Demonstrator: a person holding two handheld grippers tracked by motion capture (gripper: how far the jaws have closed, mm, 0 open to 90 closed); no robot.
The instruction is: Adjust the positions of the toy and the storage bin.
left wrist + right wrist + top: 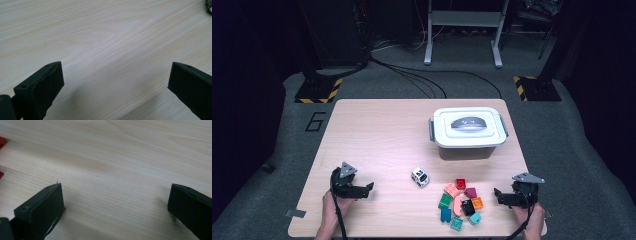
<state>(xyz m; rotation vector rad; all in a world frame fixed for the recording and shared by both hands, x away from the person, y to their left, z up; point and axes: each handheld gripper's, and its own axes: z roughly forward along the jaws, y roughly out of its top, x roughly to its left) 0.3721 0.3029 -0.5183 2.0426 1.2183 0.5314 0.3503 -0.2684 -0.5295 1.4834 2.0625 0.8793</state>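
Observation:
My left gripper (pixel 368 189) rests on the wooden table (pixel 377 135) at the front left, held by a hand. In the left gripper view its jaws (pixel 116 82) stand wide open over bare wood, nothing between them. My right gripper (pixel 498 195) sits at the front right, just right of a heap of coloured toy bricks (pixel 460 202). Its jaws (pixel 116 202) are wide apart too, with only table between them. A small white toy car (pixel 420 177) lies between the two grippers, left of the bricks.
A white lidded plastic box (pixel 468 127) with a grey handle stands at the back right of the table. Beyond the table lie cables, a metal stand's legs and hazard-striped bases on the grey floor.

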